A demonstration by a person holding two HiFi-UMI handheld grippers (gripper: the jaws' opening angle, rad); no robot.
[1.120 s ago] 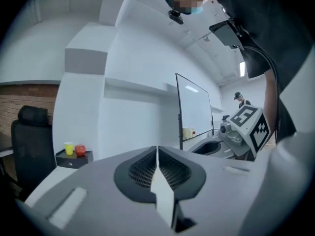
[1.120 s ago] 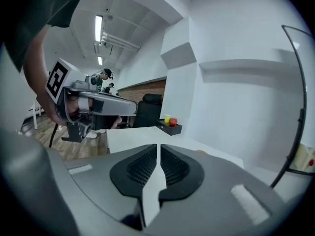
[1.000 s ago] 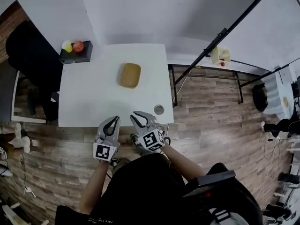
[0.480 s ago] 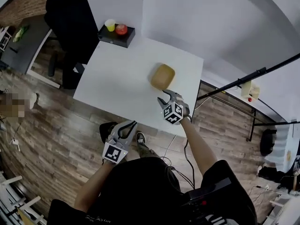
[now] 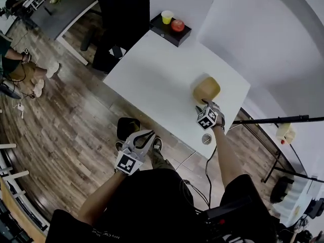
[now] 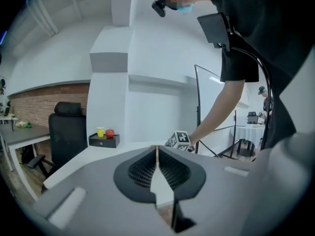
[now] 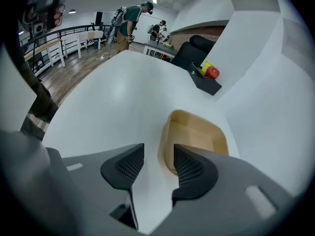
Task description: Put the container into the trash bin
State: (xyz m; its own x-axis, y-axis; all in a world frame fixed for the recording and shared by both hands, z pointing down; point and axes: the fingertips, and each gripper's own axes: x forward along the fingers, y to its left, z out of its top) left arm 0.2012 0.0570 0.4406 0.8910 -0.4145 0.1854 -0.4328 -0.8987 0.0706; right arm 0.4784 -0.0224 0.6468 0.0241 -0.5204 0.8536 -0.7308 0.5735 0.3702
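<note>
White table [image 5: 152,80] first. A dark tub [image 5: 127,127] on the floor by its edge was probably the trash bin. The tan container [image 5: 206,89] sat on the table, not lifted, so the whole task was left. My right gripper [image 7: 158,154] was opening at its near rim, gripping nothing. My left gripper [image 6: 157,149] was closed and empty.

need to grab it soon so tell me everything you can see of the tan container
The container is a shallow tan tray with rounded corners, looks like moulded fibre, empty, upright on the white table. The right gripper, jaws opening, hovers at its near rim, which shows in the gap unpinched.
</note>
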